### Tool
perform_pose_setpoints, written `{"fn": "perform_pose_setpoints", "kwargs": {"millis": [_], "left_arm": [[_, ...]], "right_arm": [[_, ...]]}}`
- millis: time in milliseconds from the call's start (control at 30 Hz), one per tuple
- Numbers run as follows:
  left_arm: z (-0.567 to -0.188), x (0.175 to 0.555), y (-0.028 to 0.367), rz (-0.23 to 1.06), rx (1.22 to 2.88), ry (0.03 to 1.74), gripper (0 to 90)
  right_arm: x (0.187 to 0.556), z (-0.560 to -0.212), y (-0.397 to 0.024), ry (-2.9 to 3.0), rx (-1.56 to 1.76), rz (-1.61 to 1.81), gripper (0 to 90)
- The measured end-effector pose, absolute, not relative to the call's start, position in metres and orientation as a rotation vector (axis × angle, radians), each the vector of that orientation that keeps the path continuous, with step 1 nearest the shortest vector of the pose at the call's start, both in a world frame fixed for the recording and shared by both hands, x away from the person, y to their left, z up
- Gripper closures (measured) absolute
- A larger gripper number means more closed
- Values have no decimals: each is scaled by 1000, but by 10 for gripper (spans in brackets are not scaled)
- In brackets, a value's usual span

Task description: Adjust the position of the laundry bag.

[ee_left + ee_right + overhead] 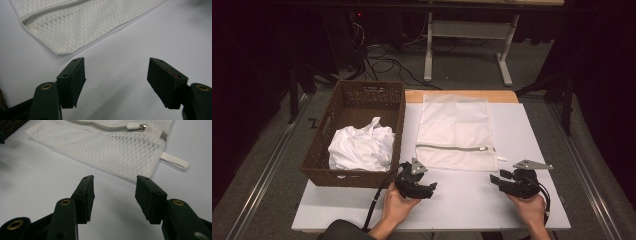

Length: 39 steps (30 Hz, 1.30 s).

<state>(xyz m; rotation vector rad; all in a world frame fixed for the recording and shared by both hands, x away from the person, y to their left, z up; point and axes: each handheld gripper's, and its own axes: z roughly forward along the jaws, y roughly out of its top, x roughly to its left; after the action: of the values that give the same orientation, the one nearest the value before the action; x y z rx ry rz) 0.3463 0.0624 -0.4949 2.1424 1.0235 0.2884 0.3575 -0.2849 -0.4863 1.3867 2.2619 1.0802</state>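
A white worktop [462, 200] with a wooden strip along its far edge is seen. On its left side a brown wicker basket [357, 102] is set, overhanging the left edge. Just beside the basket, toward the middle, a white mesh bag [454, 132] is laid flat, its grey zip closed.

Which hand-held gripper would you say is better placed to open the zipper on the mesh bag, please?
Probably the right hand-held gripper: its open jaws face the mesh bag's zipper pull. The left hand-held gripper faces the bag's other corner.
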Motion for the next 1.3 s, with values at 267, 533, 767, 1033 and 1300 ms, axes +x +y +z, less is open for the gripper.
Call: {"fn": "perform_pose_setpoints", "kwargs": {"millis": [267, 533, 767, 1033, 1300], "left_arm": [[-494, 342, 57, 334, 2191, 993, 297], [-495, 342, 54, 311, 2206, 993, 256], [-496, 343, 50, 333, 2227, 992, 255], [-494, 340, 48, 394, 2217, 1002, 333], [-491, 347, 47, 395, 2207, 1049, 333]], "right_arm": [[359, -488, -287, 2212, 1469, 1035, 472], [360, -487, -286, 2225, 1464, 1032, 463], [364, -489, -287, 2212, 1483, 972, 475], [365, -488, -292, 2168, 1517, 958, 507], [373, -488, -287, 2175, 1517, 940, 533]]}}
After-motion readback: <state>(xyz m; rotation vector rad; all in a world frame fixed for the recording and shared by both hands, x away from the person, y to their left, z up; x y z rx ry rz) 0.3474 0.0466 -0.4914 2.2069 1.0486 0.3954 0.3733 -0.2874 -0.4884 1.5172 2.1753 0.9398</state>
